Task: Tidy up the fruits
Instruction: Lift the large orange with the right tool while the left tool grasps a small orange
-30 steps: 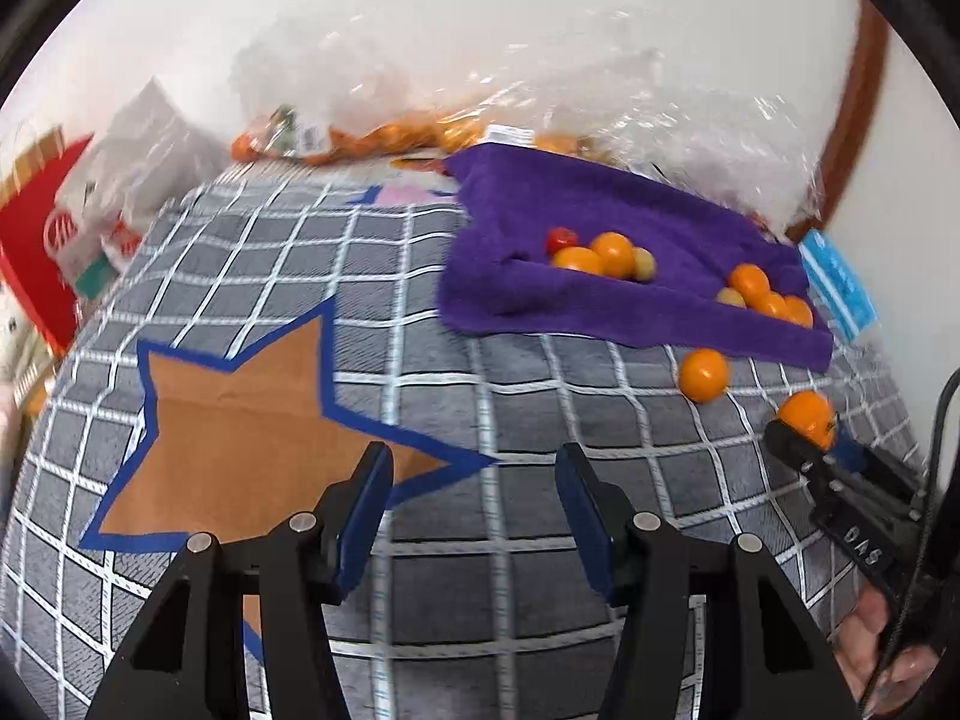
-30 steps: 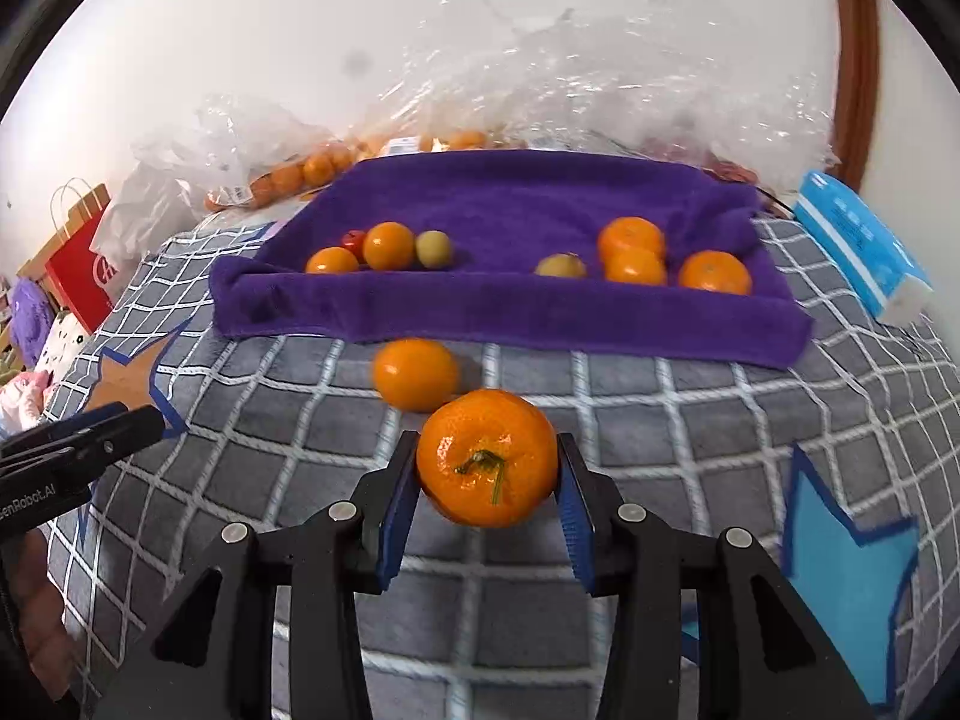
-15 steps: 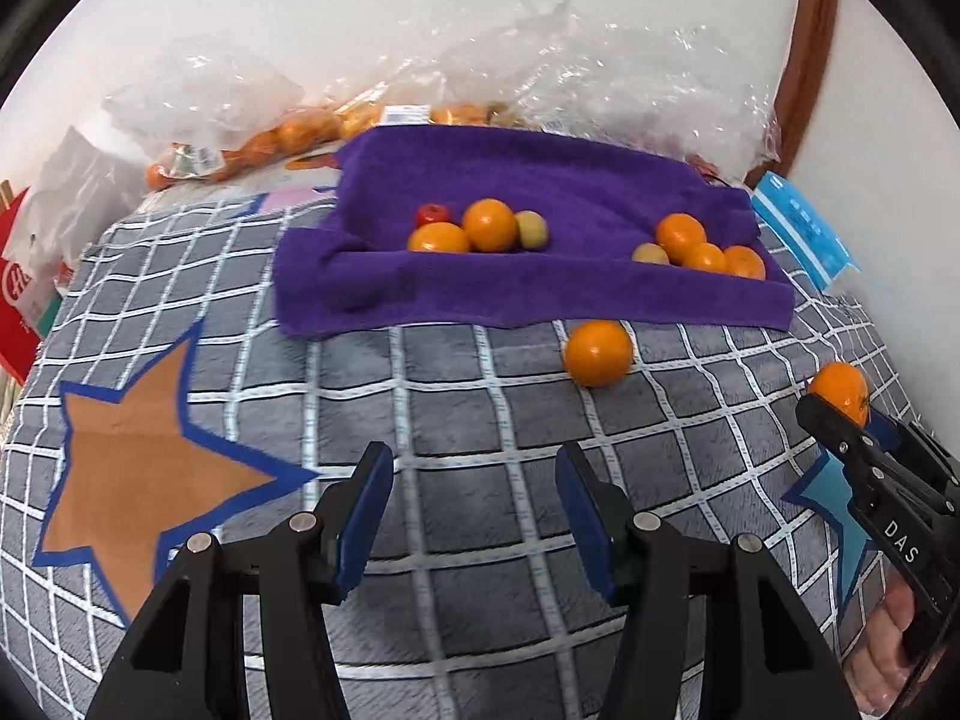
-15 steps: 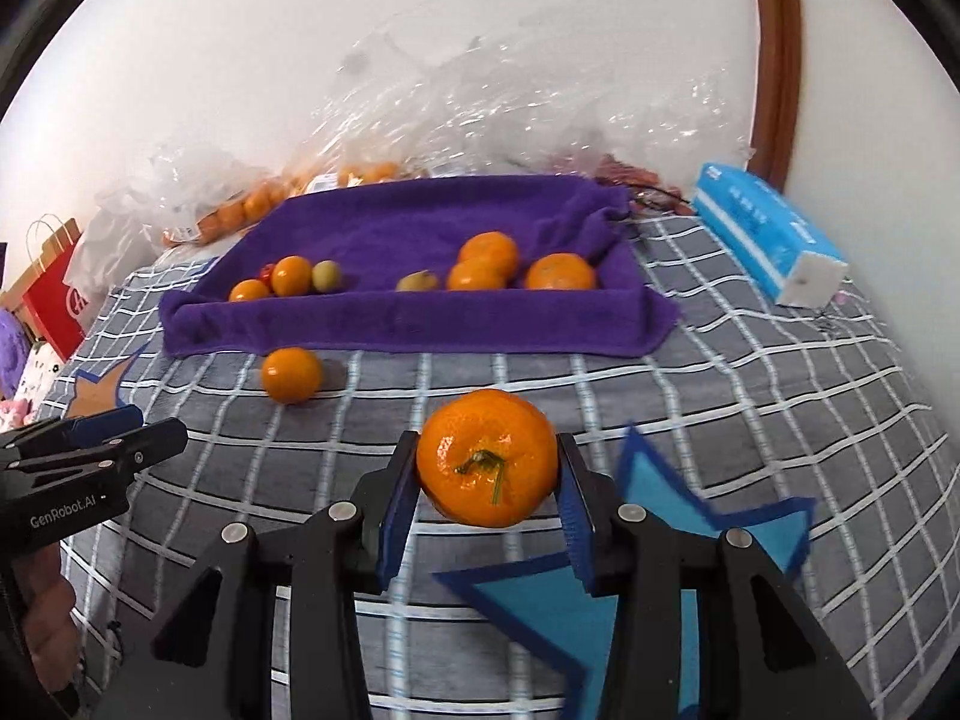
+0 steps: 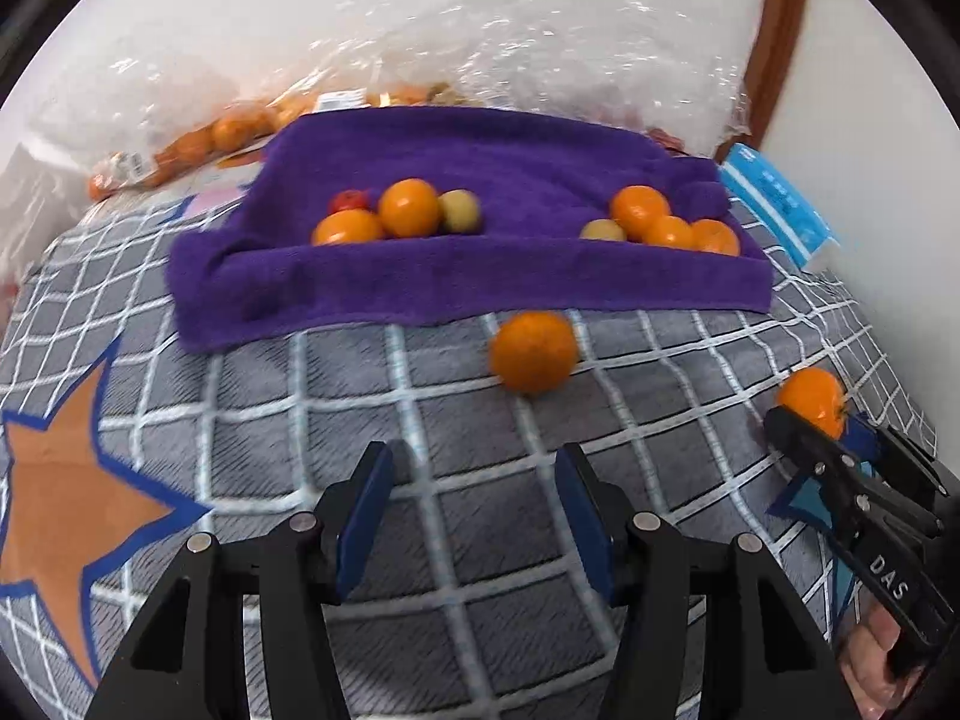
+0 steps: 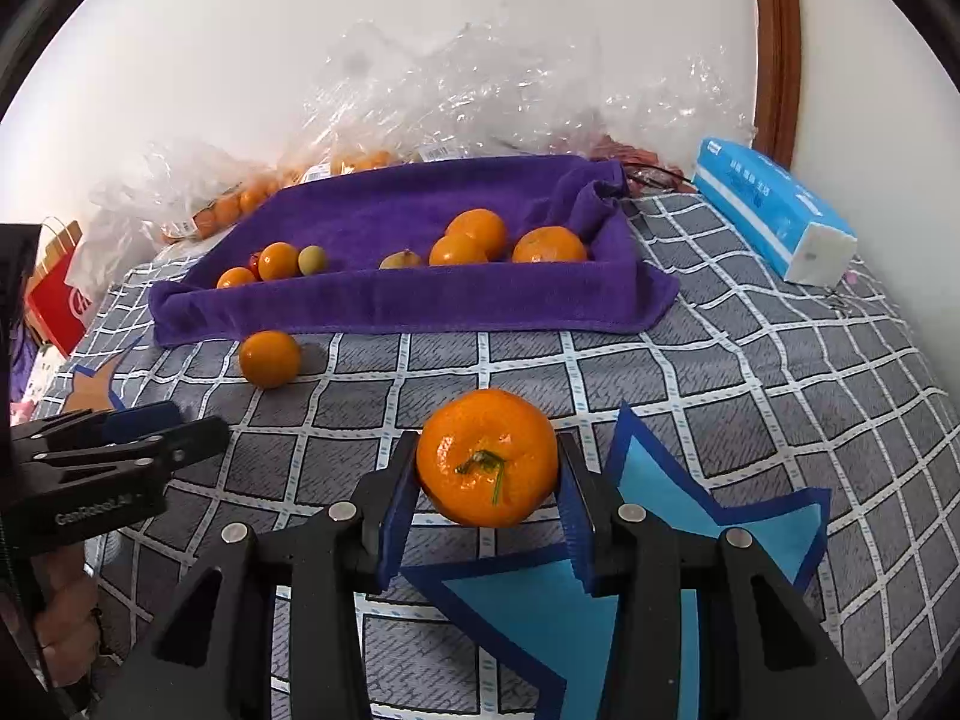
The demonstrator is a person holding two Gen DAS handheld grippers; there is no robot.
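- Across the top of my right wrist view I see a plain white wall [image 6: 420,18].
- At upper right, a brown wooden door frame [image 6: 777,48] runs up the wall.
- The lower frame is filled by a grey checked bedspread [image 6: 750,360] with star patches.
- Light is even, daylight-like.

"DAS" marks the right gripper [image 5: 834,420] ("GenRobot.AI" the left gripper [image 6: 174,426]).

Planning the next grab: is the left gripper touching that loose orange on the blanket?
Apart. The left wrist view shows checked blanket between the open left gripper and the loose orange.
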